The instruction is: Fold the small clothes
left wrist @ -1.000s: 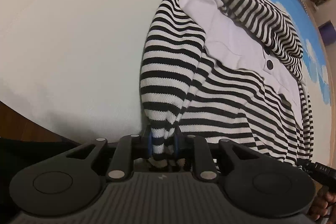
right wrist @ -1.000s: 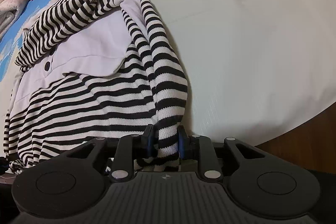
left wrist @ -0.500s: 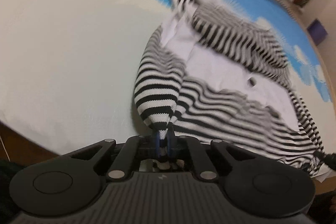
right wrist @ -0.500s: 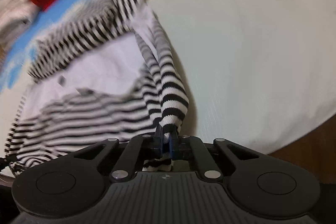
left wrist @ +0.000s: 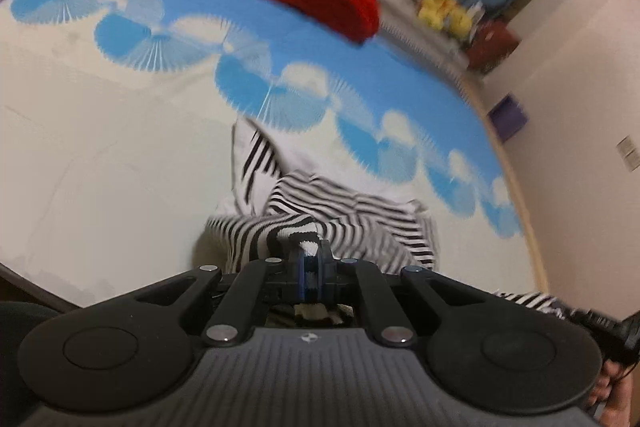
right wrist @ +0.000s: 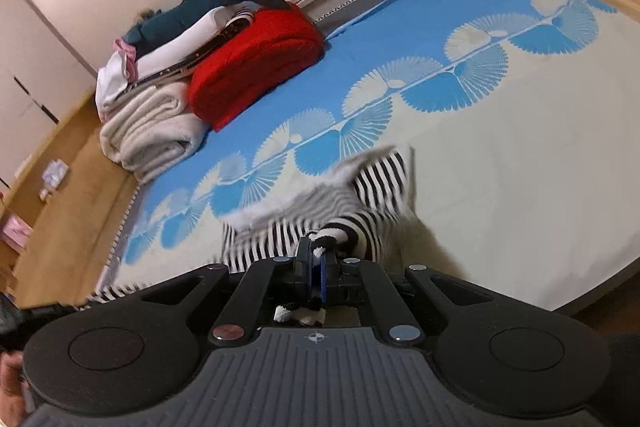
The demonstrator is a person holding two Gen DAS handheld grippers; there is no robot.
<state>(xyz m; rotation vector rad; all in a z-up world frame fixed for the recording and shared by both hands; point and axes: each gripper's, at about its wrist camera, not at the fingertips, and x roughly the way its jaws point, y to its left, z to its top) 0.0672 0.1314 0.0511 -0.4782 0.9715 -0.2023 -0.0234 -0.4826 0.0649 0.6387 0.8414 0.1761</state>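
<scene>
Over the bed (left wrist: 100, 155), striped garment (left wrist: 340, 215) pinched in both tools.

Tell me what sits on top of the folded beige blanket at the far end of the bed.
On the beige blanket lies a stack of folded white clothes, one with a pink edge, topped by a dark blue shark plush. The red blanket lies beside it. The stack's lower layers are covered.

One striped garment (left wrist: 336, 215); one red blanket (right wrist: 256, 63); two grippers (left (left wrist: 308, 267), right (right wrist: 316, 267)).
</scene>
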